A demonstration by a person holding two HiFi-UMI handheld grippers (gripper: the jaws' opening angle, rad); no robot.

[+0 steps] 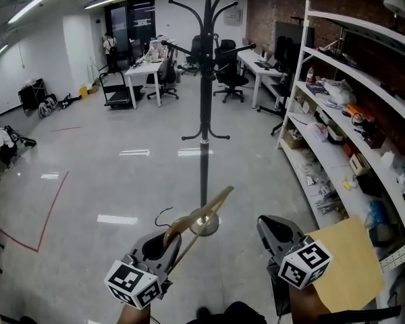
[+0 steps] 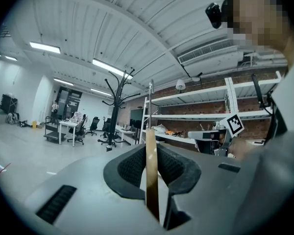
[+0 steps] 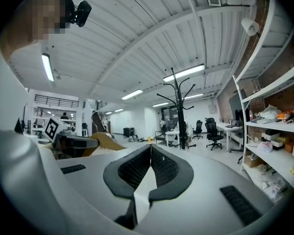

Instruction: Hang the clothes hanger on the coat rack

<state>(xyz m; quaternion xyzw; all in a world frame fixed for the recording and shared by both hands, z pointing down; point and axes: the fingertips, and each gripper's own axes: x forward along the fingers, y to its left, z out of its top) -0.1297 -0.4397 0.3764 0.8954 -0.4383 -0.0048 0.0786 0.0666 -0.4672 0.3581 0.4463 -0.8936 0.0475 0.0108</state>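
My left gripper [image 1: 163, 243] fingers [image 2: 132, 173] are clamped on the hanger [image 1: 201, 216], edge-on, thin bite; right gripper [image 1: 275, 229] fingers are closed tip to tip on nothing; coat rack [image 1: 204, 113] is well ahead of me; risk: hanger pivots in that thin pinch and its hook [image 1: 163, 210] misses the peg.

Our grey plastic left gripper [image 1: 165, 238] and right gripper [image 1: 275, 227] have dark ribbed pads [image 3: 164, 168], plus black-and-white marker cubes [image 1: 305, 263].
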